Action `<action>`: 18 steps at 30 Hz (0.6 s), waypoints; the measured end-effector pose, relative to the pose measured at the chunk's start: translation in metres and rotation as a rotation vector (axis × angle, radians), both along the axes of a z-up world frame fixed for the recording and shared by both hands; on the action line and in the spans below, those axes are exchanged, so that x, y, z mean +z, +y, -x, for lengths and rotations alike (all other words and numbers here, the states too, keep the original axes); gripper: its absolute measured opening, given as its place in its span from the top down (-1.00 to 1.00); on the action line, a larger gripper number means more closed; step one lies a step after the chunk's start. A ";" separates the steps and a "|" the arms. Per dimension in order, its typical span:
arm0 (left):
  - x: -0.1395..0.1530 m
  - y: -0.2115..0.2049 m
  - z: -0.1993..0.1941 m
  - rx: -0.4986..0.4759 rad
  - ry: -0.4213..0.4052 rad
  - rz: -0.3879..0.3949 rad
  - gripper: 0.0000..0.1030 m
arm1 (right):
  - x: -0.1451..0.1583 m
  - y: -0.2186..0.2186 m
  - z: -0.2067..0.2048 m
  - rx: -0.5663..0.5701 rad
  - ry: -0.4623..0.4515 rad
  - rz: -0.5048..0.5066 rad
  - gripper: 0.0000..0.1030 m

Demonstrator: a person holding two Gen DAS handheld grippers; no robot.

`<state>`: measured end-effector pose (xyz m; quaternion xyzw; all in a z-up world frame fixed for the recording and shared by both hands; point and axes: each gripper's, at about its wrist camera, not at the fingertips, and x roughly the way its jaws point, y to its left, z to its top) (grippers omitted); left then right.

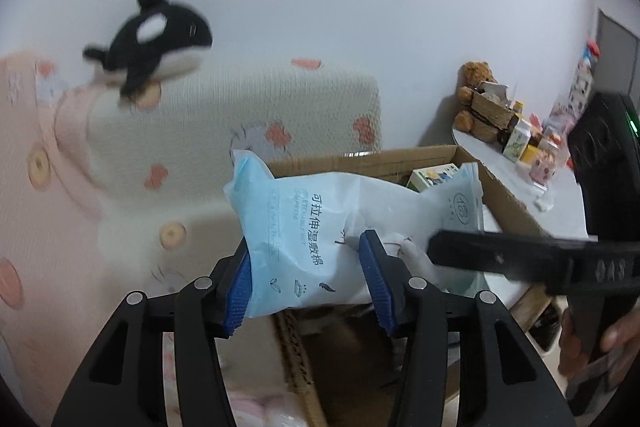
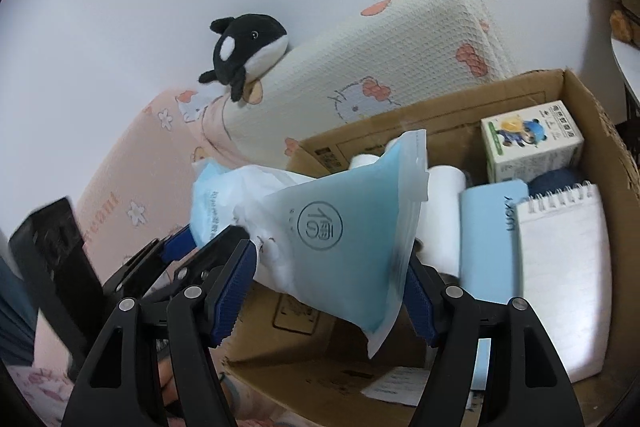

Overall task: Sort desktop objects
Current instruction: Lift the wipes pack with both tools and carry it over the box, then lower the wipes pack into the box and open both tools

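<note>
Left to right. Left gripper (image 1: 306,281): its blue-padded fingers (image 1: 239,291) bracket the near end of the pale blue cotton-pad pouch (image 1: 320,227), spread about as wide as the pouch; whether the pads press on it cannot be told. Right gripper (image 2: 330,289): its fingers (image 2: 234,291) stand spread, with the pouch's far, sealed end hanging between them and no clear pinch visible. The pouch sits in mid-air over the near rim of the open cardboard box (image 2: 576,87).

Already boxed: at twelve o'clock a small printed carton (image 2: 532,143); at three o'clock a spiral notepad (image 2: 564,283) beside a light blue booklet (image 2: 488,227); white rolls (image 2: 442,211) near the centre.

Outstanding, by judgement: the pouch must go in, and assorted small packages (image 1: 528,151) remain on the table at two o'clock.
</note>
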<state>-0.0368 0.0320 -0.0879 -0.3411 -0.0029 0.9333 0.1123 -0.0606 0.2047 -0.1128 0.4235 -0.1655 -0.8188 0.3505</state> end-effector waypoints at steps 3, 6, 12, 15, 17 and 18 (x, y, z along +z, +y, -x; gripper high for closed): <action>-0.003 0.001 0.002 -0.006 -0.013 -0.008 -0.04 | -0.003 0.004 -0.002 0.003 -0.003 -0.019 -0.31; -0.002 0.005 -0.001 -0.016 -0.001 0.004 0.15 | -0.005 0.008 -0.003 0.008 -0.006 -0.042 -0.31; -0.006 0.011 -0.003 -0.059 -0.024 0.010 0.41 | -0.005 0.025 -0.003 -0.013 -0.020 -0.067 -0.31; -0.011 0.020 -0.003 -0.113 -0.056 0.028 0.42 | -0.003 0.035 -0.006 -0.024 0.006 -0.090 -0.30; -0.015 0.028 -0.003 -0.155 -0.078 0.053 0.42 | -0.001 0.039 -0.007 -0.034 0.021 -0.125 -0.29; -0.016 0.032 -0.004 -0.169 -0.083 0.062 0.42 | -0.001 0.041 -0.007 -0.038 0.030 -0.153 -0.29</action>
